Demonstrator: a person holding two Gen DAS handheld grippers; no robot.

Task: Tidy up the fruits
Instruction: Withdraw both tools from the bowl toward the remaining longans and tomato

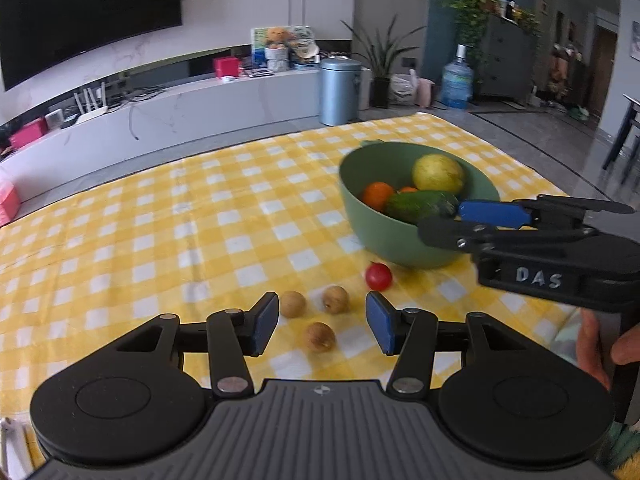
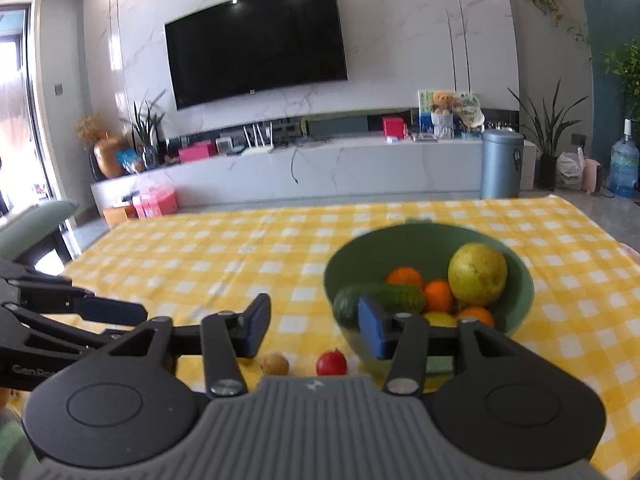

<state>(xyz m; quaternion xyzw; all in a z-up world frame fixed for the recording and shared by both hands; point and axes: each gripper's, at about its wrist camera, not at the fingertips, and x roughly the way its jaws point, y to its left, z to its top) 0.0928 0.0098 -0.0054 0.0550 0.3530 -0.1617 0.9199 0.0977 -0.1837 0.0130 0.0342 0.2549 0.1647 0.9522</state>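
My left gripper [image 1: 322, 328] has its fingers spread over three small brown fruits [image 1: 319, 337]; the right gripper [image 2: 312, 326] is spread too, empty. The tomato [image 1: 378, 276] beyond them, beside the bowl [image 1: 394, 246], could roll if nudged.

A yellow-and-white checked tablecloth [image 1: 180, 208] carried a green plastic bowl [image 1: 384, 236], one red cherry tomato [image 1: 378, 276] and three small tan round fruits [image 1: 319, 337]

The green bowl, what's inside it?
The bowl holds a cucumber, a big yellow-green fruit, oranges and a bit of something yellow. Whatever lies beneath them is covered.
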